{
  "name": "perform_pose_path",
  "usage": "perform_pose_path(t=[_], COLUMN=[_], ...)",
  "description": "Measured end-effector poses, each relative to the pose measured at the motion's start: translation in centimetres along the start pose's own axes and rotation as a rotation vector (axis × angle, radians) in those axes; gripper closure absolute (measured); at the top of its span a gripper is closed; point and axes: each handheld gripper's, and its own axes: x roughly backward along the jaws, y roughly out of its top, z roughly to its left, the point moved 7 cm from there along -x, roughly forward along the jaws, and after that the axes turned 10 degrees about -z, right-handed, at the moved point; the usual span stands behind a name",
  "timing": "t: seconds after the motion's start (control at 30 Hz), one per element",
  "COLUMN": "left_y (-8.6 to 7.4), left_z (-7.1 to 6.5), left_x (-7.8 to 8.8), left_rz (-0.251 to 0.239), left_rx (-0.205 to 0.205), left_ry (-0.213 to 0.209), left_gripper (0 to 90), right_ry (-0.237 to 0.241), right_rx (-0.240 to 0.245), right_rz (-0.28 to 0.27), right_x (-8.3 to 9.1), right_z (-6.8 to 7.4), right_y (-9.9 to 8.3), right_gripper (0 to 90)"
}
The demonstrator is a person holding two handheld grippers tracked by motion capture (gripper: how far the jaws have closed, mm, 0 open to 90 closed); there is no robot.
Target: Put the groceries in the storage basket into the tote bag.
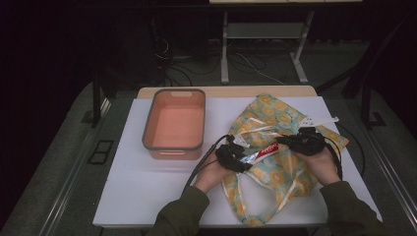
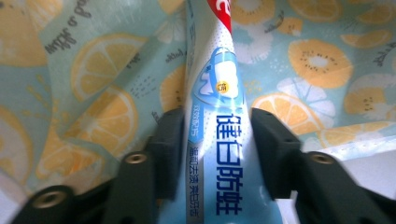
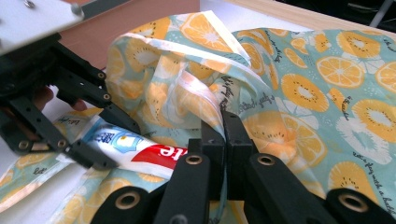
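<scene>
A white, blue and red toothpaste tube (image 1: 263,151) lies across a cloth bag (image 1: 275,115) printed with orange slices. My left gripper (image 1: 247,158) is shut on the tube's lower end, and both pads press its sides (image 2: 217,130) over the bag cloth (image 2: 93,79). My right gripper (image 1: 285,141) is shut on a folded edge of the bag near its opening, with the fabric pinched between the pads (image 3: 223,126). From the right gripper view, the tube (image 3: 149,151) points toward the bag (image 3: 303,84), with the left gripper (image 3: 114,142) clamped on it.
An orange bin with a grey rim (image 1: 147,132) stands on the white table top (image 1: 142,191), left of the bag. The bag's handles trail toward the near table edge. Cables run from both grippers. Dark floor and table legs lie beyond the far edge.
</scene>
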Motion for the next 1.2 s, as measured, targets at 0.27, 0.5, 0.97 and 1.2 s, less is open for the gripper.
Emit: perform_pose_path(t=[0.27,0.5,0.97,1.2], left_y=[0.9,3.6,7.9,7.7], left_z=[-0.1,0.5,0.8,0.9], left_x=[0.4,-0.2,-5.8,-7.1], left_rz=[-0.022,-0.057,-0.097,-0.074], left_rx=[0.0,0.013,0.026,0.02], left_ry=[0.034,0.071,0.134,0.135], left_gripper=[71.6,73.4,73.2,69.5], right_ry=[0.003,0.008,0.005,0.007], right_rx=[0.002,0.005,-0.005,-0.005], right_rz=[0.001,-0.001,-0.022,-0.026], right_x=[-0.1,-0.1,0.4,0.5], right_z=[0.1,0.3,0.0,0.0], right_y=[0.0,0.0,0.3,0.4], right_gripper=[88.7,88.8,88.8,88.8])
